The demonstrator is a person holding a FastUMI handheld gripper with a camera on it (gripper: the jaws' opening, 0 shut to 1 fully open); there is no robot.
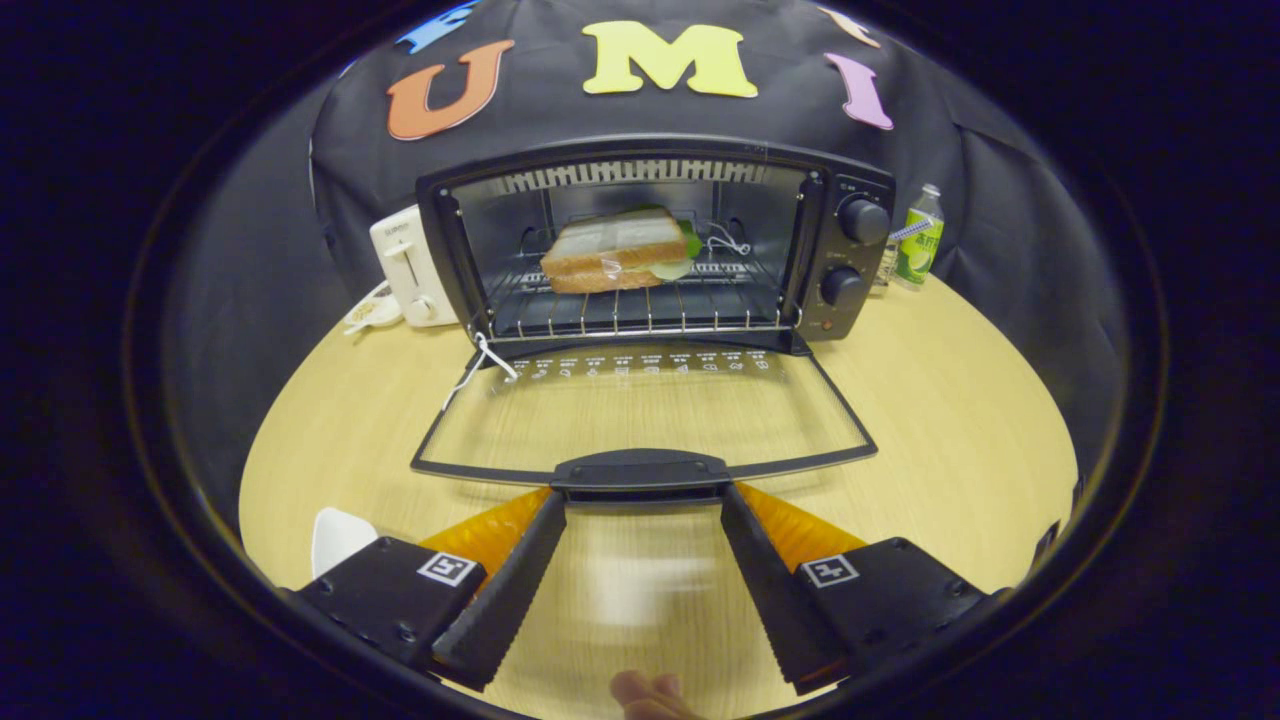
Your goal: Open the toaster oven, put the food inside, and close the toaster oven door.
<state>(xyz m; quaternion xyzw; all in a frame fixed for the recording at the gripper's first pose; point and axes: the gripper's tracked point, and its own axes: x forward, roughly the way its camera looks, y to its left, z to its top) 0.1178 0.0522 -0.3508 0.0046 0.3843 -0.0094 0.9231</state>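
The black toaster oven [845,250] stands at the back of the round wooden table [950,420]. Its glass door [640,415] lies folded down flat toward me. A sandwich [615,252] with white bread and green filling rests on the wire rack [640,310] inside. My gripper [643,493] is open, its two fingertips just under the ends of the door's black handle [640,470]. Nothing is held between the fingers.
A white pop-up toaster [410,265] and a small dish [372,310] sit left of the oven. A green-labelled bottle [920,238] stands to the oven's right. A white plate [338,538] lies by my left finger. A person's fingertips [650,695] show below the gripper.
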